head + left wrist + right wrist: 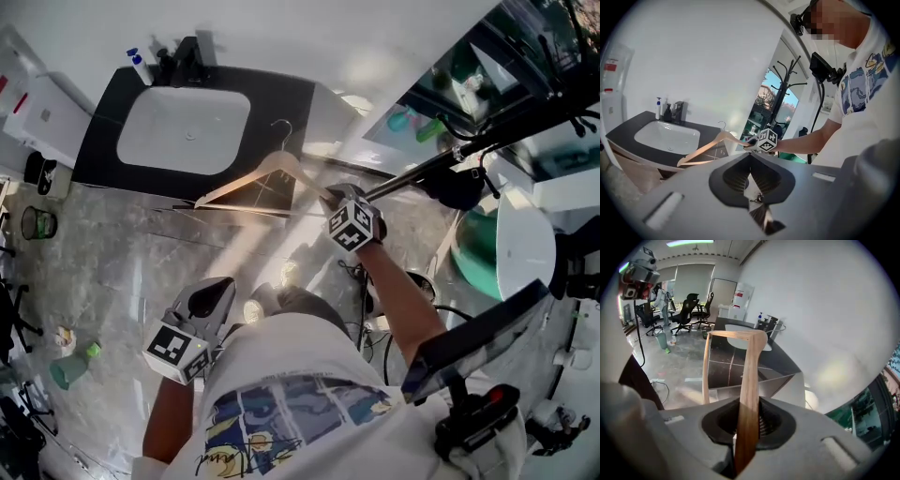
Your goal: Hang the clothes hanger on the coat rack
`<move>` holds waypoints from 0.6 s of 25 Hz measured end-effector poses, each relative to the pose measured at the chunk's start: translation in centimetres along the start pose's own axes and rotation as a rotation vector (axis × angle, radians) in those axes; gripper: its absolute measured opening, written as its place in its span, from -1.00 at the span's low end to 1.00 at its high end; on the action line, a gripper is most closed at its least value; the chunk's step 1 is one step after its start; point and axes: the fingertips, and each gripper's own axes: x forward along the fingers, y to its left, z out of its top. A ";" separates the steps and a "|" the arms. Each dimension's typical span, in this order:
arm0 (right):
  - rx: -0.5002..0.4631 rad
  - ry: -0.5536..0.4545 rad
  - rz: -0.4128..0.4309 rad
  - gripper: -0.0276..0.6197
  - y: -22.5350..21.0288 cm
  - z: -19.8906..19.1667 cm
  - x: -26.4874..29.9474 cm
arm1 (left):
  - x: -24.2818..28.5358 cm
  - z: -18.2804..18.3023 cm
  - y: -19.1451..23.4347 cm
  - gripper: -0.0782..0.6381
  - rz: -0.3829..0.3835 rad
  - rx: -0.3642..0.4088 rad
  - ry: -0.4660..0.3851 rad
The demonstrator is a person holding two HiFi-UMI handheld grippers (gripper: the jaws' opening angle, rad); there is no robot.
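A pale wooden clothes hanger (253, 178) with a metal hook hangs in the air in front of the sink counter. My right gripper (330, 195) is shut on the end of one of its arms. In the right gripper view the wooden arm (750, 390) runs up between the pads of that gripper (747, 427). The black coat rack (785, 79) stands by the window, to the right of the hanger (705, 147); its pole (441, 159) shows in the head view. My left gripper (202, 309) is held low near the person's body, its jaws (751, 176) shut on nothing.
A white sink (183, 129) sits in a black counter (103, 141) with a soap bottle (141, 67) and a tap. A wire basket (37, 223) and a green cup (70, 368) are on the floor at the left. Office chairs (689, 310) stand further off.
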 end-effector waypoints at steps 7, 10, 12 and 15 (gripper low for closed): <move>0.059 -0.041 -0.187 -0.75 -2.7 -0.3 -9.7 | 0.1 -0.2 -2.1 -0.77 -0.146 0.105 0.005; 0.082 -0.053 -0.254 -0.75 -3.2 -0.9 -14.3 | 0.3 -1.3 -3.2 -0.77 -0.214 0.140 0.007; 0.107 -0.054 -0.300 -0.75 -3.4 -1.6 -17.4 | 0.5 -1.9 -4.1 -0.77 -0.255 0.156 0.014; 0.131 -0.048 -0.371 -0.75 -3.7 -3.0 -22.5 | 1.0 -2.4 -5.7 -0.77 -0.311 0.171 0.021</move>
